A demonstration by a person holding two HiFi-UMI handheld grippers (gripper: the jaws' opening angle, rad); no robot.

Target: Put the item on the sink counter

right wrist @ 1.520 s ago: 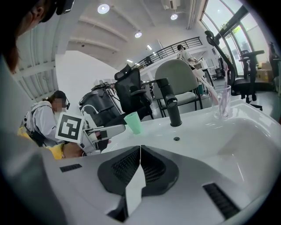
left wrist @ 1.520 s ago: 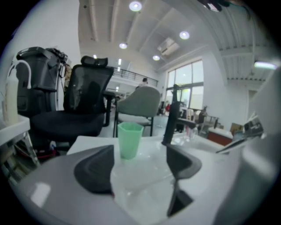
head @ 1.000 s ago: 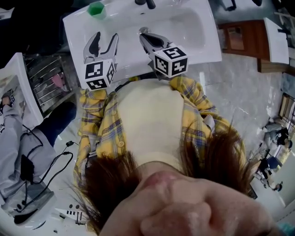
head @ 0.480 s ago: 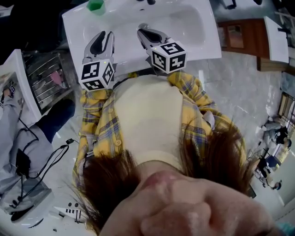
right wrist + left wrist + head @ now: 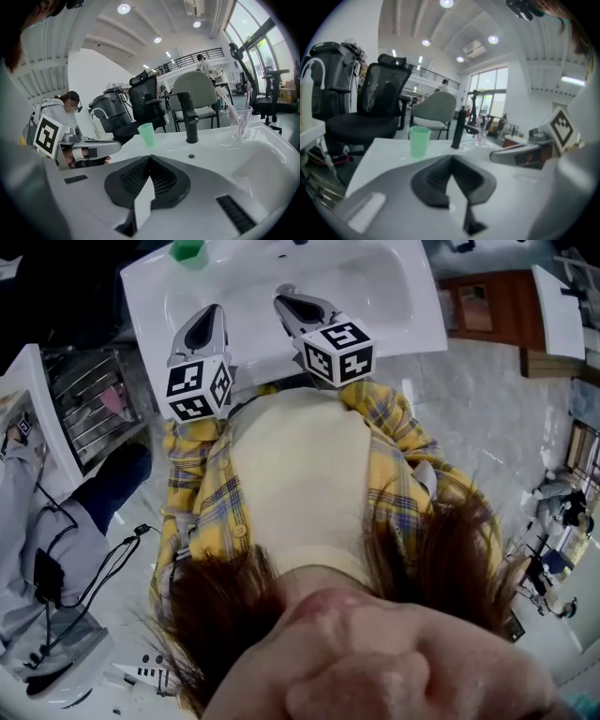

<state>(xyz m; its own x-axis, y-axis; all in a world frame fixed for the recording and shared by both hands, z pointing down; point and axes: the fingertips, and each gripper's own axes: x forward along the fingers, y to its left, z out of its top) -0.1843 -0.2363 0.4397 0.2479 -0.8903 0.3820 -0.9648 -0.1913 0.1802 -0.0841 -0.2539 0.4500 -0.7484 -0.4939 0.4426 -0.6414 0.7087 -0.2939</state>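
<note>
A green plastic cup [image 5: 189, 251] stands upright on the back left corner of the white sink counter [image 5: 150, 296], also seen as the cup [image 5: 419, 140] and the cup [image 5: 146, 134]. My left gripper [image 5: 208, 313] hovers over the counter's front left, well short of the cup, shut with nothing between its jaws. Its pads meet at the left gripper [image 5: 451, 161]. My right gripper [image 5: 281, 294] hangs over the basin's front edge, also shut and empty, jaws together at the right gripper [image 5: 150, 161]. The two grippers sit side by side.
A black faucet [image 5: 190, 123] rises behind the basin, with a clear glass [image 5: 243, 123] holding toothbrushes to its right. Black office chairs [image 5: 377, 105] stand behind the counter. A wire rack [image 5: 89, 404] and a person in grey [image 5: 28, 521] are at the left.
The left gripper's jaws went from wide apart to closed, with nothing between them. Both grippers drifted slightly farther over the sink. The cup stayed put.
</note>
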